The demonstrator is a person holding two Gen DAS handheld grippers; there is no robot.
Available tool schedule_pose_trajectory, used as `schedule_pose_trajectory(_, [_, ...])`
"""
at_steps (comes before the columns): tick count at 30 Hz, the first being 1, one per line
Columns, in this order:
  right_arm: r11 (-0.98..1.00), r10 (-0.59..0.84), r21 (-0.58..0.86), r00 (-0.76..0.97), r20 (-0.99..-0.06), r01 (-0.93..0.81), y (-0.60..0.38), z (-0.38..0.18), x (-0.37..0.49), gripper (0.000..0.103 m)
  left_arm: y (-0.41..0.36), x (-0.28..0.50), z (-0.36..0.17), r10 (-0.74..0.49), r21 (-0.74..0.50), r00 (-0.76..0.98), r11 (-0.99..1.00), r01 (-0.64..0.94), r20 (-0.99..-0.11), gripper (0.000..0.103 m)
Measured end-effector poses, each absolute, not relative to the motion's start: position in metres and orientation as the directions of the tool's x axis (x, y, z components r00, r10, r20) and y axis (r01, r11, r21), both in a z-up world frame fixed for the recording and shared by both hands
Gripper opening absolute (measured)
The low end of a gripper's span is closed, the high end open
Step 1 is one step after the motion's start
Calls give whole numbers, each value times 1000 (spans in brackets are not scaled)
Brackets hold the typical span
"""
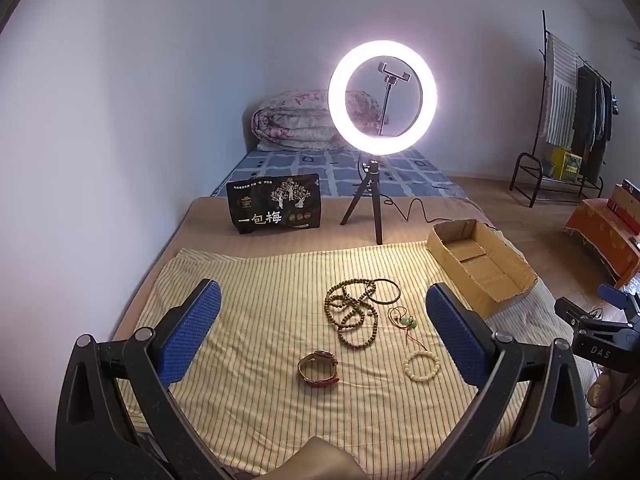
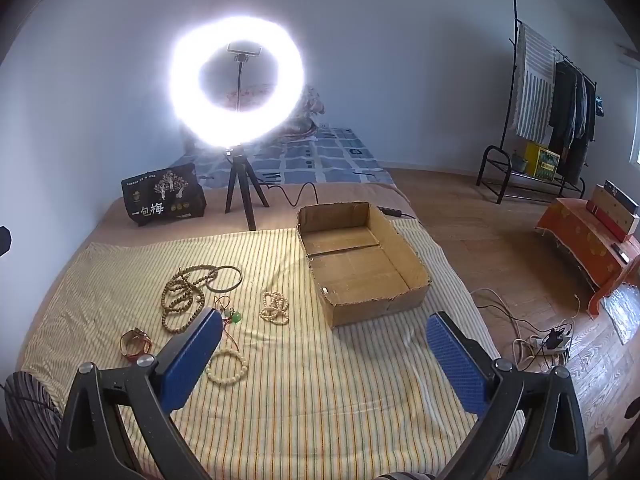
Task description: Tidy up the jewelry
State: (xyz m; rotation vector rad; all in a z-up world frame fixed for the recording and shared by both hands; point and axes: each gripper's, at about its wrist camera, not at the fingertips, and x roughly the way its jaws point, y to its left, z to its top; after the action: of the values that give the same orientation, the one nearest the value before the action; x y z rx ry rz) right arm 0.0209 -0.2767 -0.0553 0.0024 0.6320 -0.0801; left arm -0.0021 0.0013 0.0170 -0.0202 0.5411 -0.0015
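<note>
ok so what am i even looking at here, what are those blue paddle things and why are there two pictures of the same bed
The blue paddles are the fingers of two hand-held grippers; a person holds one in each hand, and there is no robot arm. Each gripper carries a wide-angle camera looking forward between its own fingers, so you get two views of one scene: one from the left gripper, one from the right gripper. Both are open and hold nothing.

On the striped cloth lies jewelry: a long brown bead strand, a thin dark bangle, a watch, a pale bead bracelet, a red cord with green stones, and a second cream bead strand seen only in the right view. Beside them sits an open cardboard box, with no jewelry visible inside. A lit ring light stands behind.
</note>
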Motion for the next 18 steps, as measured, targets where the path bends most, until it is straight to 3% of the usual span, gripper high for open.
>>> schedule_pose_trajectory(18, [997, -72, -19, 807, -586, 75, -271, -56, 27, 103, 1, -2, 20, -6, -19, 860, 1000, -5, -510, 103])
